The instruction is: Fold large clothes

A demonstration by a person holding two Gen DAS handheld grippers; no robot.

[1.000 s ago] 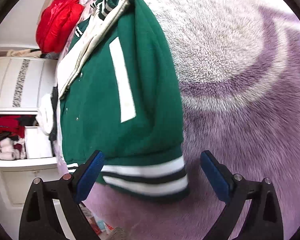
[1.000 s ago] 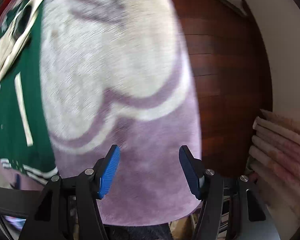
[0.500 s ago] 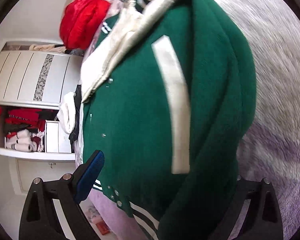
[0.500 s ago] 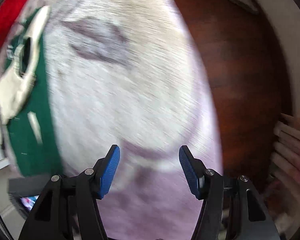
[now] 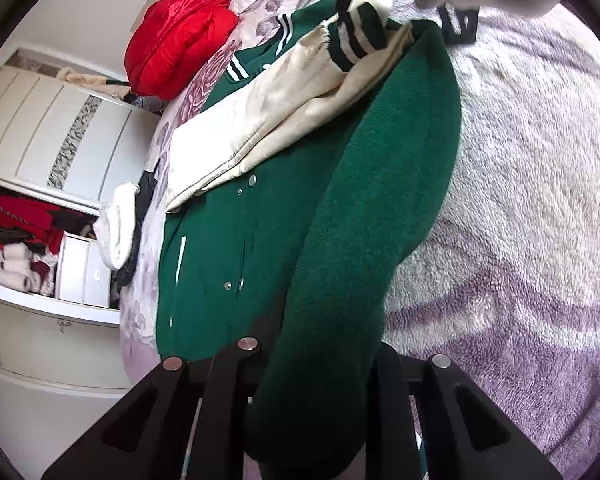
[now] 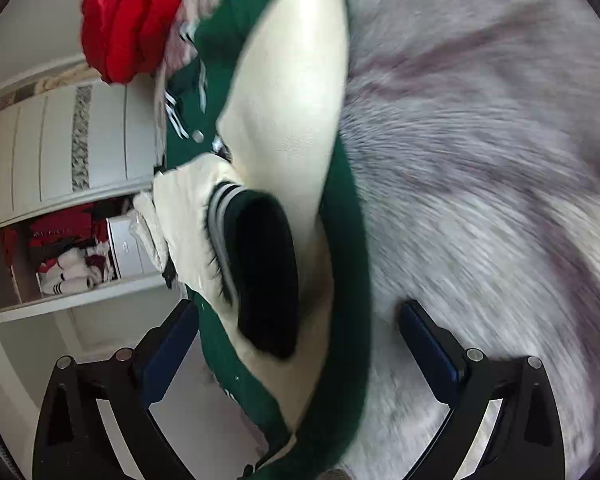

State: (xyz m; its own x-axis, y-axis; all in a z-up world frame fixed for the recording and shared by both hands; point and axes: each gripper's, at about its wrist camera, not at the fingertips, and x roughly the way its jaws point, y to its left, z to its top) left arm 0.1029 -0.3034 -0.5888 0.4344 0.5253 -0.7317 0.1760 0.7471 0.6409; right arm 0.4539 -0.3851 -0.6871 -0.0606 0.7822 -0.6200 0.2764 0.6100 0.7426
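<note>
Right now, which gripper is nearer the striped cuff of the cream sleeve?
Right. The right gripper has just opened wide, with the striped cuff just ahead of its jaws. The left gripper has just closed on the green jacket, farther away.

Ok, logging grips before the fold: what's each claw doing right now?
Left claw: closed on the green fleece varsity jacket.
Right claw: open, its jaws just widened, either side of the jacket's cream sleeve.

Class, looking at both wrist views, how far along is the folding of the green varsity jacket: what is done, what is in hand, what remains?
Done: one cream sleeve already lies across the green varsity jacket on the purple fleece blanket.
In hand: the left gripper has just closed on the jacket's green edge; the right gripper jaws have just been opening, astride the striped cuff, not pressing.
Left: fold the body over and flatten it.
</note>
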